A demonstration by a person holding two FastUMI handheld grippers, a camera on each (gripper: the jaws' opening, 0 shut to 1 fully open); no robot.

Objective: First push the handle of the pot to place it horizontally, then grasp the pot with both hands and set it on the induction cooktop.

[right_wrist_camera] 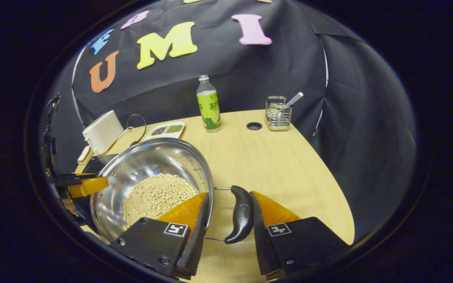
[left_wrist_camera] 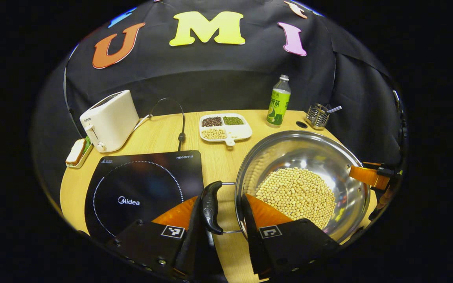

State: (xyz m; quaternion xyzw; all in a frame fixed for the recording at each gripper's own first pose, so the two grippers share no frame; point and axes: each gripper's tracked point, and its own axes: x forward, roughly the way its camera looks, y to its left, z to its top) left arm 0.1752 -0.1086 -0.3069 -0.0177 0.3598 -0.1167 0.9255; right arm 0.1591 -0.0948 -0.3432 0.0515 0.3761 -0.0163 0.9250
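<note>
The left gripper (left_wrist_camera: 220, 214) stands spread around one black side handle (left_wrist_camera: 210, 206) of the pot (left_wrist_camera: 301, 182), not pinching; the right gripper (right_wrist_camera: 226, 216) brackets the opposite handle (right_wrist_camera: 240, 214) the same way. The steel pot, holding pale beans (left_wrist_camera: 297, 194), sits on the tabletop (right_wrist_camera: 273, 165) just beside the induction cooktop (left_wrist_camera: 144, 188) at the near left edge. A toaster (left_wrist_camera: 110, 120) stands at the far left corner.

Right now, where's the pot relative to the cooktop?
In the left gripper view the pot of beans sits on the wooden table, just right of the induction cooktop, in front of the divided tray.
</note>
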